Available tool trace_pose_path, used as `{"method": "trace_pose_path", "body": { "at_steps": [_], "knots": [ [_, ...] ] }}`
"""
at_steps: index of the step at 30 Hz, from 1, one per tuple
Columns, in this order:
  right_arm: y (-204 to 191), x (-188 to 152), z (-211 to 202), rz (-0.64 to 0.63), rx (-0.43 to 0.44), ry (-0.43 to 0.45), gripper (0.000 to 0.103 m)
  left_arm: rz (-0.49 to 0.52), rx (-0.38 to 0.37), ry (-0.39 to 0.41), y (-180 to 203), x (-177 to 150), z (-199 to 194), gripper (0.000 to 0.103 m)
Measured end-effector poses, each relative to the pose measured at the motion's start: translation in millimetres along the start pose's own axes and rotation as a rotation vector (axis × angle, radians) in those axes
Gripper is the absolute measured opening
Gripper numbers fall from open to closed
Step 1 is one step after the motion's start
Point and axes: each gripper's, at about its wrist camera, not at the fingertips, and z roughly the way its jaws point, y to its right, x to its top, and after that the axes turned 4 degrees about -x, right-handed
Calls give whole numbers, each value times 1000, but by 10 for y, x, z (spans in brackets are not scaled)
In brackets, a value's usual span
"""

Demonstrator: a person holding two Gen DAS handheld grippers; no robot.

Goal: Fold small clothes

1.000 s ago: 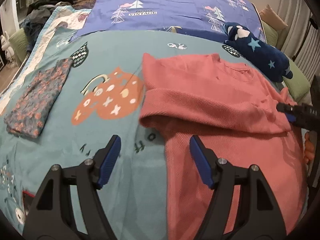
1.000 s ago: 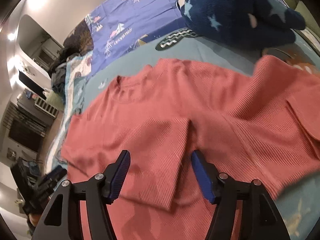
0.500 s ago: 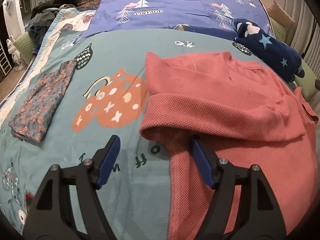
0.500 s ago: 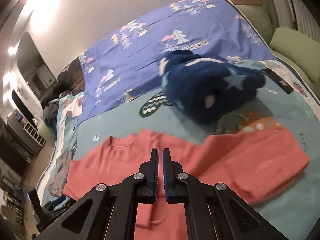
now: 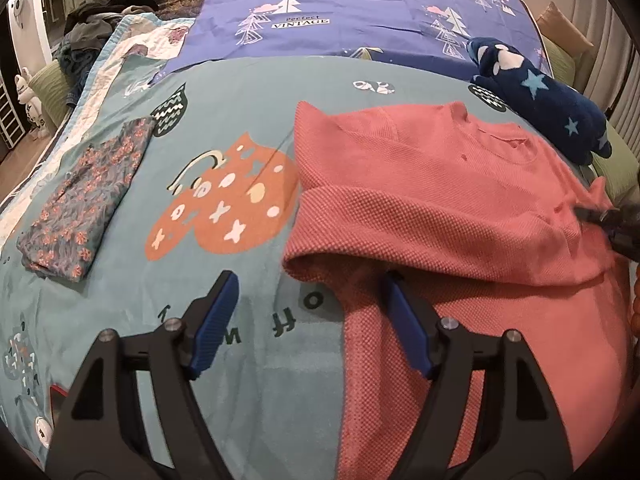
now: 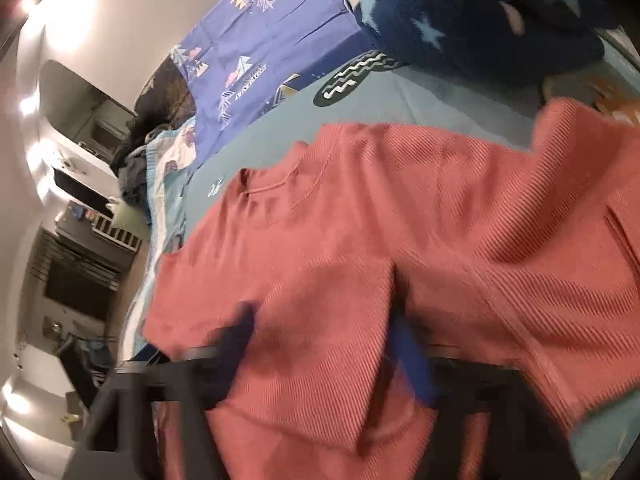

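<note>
Left wrist view: the left gripper (image 5: 308,320) is held with its blue-padded fingers (image 5: 214,322) spread wide apart and nothing between them, above a teal bedspread (image 5: 224,112). The pink sweater (image 5: 440,208) lies flat on the bedspread from the centre toward 3 o'clock, with one sleeve folded across its body; the folded edge sits just beyond the gripper's right finger. A folded floral cloth (image 5: 88,196) lies well apart at 9 o'clock, a dark blue star-patterned plush toy (image 5: 552,112) lies at 2 o'clock just beside the sweater's collar, and a purple sheet with tree prints (image 5: 360,12) covers the bed at 12 o'clock. Right wrist view: the right gripper (image 6: 324,344) is blurred by motion at 6 o'clock; its fingers stand apart over the sweater (image 6: 420,220), gripping nothing. The plush toy (image 6: 480,12) lies at 1 o'clock.
</note>
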Motion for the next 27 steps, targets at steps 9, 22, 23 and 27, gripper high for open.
{"method": "trace_pose_path", "body": {
  "at_steps": [9,22,23,27],
  "knots": [
    [-80,118,-1130,-33,-148,328,4,8,57,22,-32,-13,-22,80],
    [570,8,-971,55,-315,215,19,71,91,48,20,-151,-296,80],
    [520,0,-1049,32,-338,232,20,64,77,56,2,-150,-366,80],
    [154,-50,-1183,-94,-374,276,31,-18,-120,105,-46,-1,-597,79]
  ]
}}
